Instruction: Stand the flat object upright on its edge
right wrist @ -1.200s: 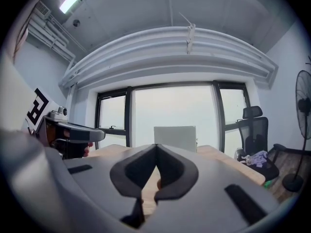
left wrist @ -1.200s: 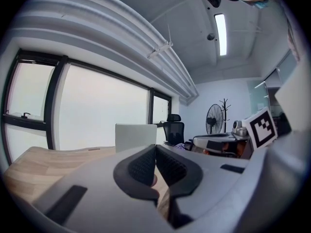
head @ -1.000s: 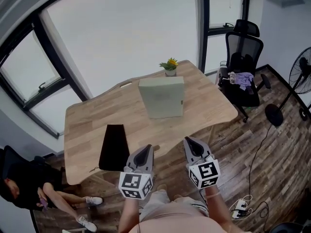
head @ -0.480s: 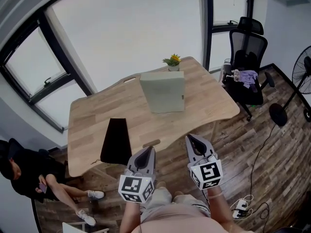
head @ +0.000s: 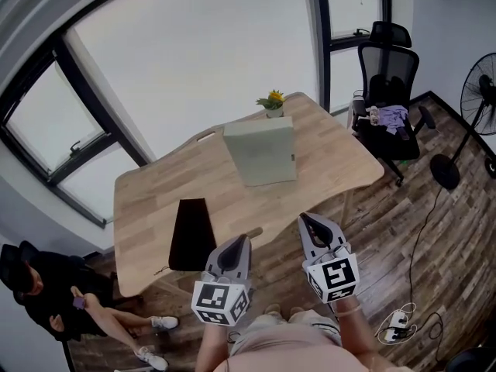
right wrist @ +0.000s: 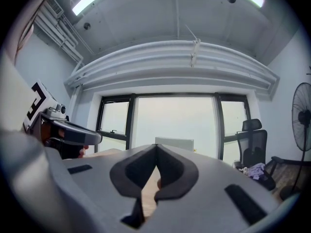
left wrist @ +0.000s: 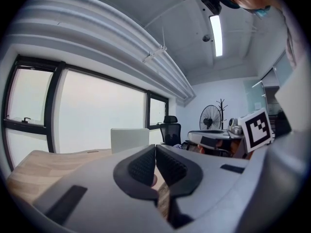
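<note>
The flat box (head: 260, 155) is a pale grey-green slab with a plain broad face and a small mark near its right edge. It stands upright on one edge toward the far side of the wooden bench (head: 155, 200), its broad face turned to the person.

Grey, wedge-shaped left gripper (head: 243, 239) and right gripper (head: 304, 218) each bear a white cube (head: 219, 302) with black square markers; the clothing (head: 283, 343) is pale pink.

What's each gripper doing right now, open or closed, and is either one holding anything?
Left gripper: closed, holding nothing.
Right gripper: closed, holding nothing.
</note>
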### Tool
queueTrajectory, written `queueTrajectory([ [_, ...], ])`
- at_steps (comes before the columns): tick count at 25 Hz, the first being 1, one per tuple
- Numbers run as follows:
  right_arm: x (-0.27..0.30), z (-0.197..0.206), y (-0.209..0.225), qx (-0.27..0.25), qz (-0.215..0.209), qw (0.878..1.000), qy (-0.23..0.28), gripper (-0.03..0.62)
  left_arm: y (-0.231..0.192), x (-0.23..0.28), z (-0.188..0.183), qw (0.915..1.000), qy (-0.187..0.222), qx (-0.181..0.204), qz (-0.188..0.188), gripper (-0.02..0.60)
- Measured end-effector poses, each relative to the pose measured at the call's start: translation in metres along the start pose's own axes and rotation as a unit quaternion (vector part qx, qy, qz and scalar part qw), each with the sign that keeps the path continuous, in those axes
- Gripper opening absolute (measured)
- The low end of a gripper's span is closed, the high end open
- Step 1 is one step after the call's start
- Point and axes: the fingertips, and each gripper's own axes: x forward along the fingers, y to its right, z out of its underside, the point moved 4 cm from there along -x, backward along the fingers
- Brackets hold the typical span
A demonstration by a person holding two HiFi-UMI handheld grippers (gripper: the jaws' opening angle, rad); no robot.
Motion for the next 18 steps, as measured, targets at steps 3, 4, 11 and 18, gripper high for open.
queueTrajectory([
  [3,0.004,-0.005,-0.007,-0.015,-0.001,1.0,-0.005,0.0,-0.007,-0.002,-0.002,0.9999,-0.002,0.004,0.011,0.011],
  [4,0.005,-0.006,-0.008,-0.018,0.001,1.0,-0.005,0.0,-0.009,-0.002,-0.002,0.9999,-0.003,0.004,0.014,0.011],
  [11,0.023,-0.015,-0.021,-0.029,0.004,1.0,-0.007,0.0,-0.026,-0.005,-0.005,0.9996,0.003,-0.006,0.026,0.011],
  [18,0.036,-0.02,-0.03,-0.029,0.008,1.0,-0.003,0.0,-0.039,-0.005,-0.01,0.9993,0.005,0.003,0.036,0.011],
])
